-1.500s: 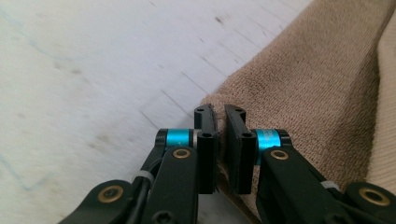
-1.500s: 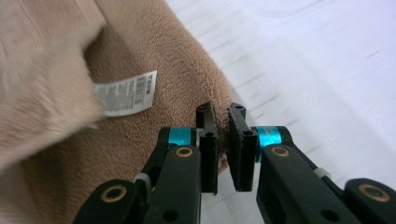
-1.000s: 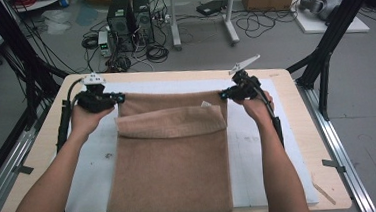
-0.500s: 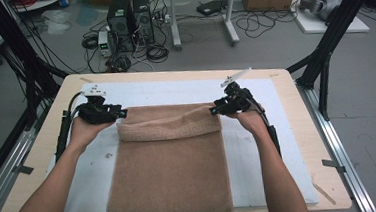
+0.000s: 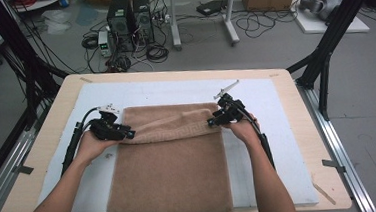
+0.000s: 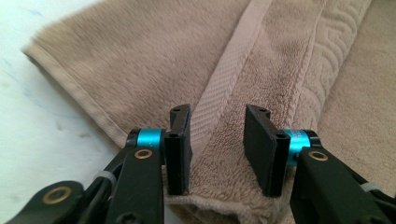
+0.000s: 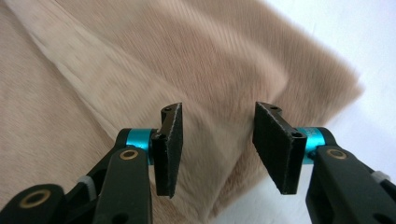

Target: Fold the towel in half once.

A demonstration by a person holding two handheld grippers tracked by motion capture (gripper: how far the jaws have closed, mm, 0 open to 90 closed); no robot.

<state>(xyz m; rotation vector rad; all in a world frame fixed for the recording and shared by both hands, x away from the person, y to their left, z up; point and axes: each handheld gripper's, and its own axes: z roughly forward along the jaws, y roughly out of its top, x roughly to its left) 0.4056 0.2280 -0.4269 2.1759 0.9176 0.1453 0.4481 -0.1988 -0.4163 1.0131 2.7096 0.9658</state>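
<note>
I've got a tan terry towel [image 5: 172, 162] lying flat on the white mat [image 5: 279, 144] that covers the light wood table [image 5: 51, 120], w/ its near end hanging over the table's front edge. Far end is folded back on itself, so a doubled band runs across the top, showing a flat woven stripe and a raised Greek-key border [image 6: 327, 51] in the pile. Rest of the cloth is soft, looped, fuzzy; hem along the left side is a thin stitched cord.

Left gripper [image 5: 128, 134] sits at the fold's left corner. In the left gripper view its black flat pads [image 6: 179, 149] have just been opening, then eased in a bit; they stand apart now, towel lying under and between them, not pinched. Blue collars and brass pivots show behind the pads.

Right gripper [image 5: 213, 121] is at the fold's right corner, grey plate sticking up behind it. Its jaws have just been opening too; in the right gripper view the pads [image 7: 275, 144] are spread w/ the towel corner beneath, nothing clamped. That view is blurred, so I can't read the weave there
</note>
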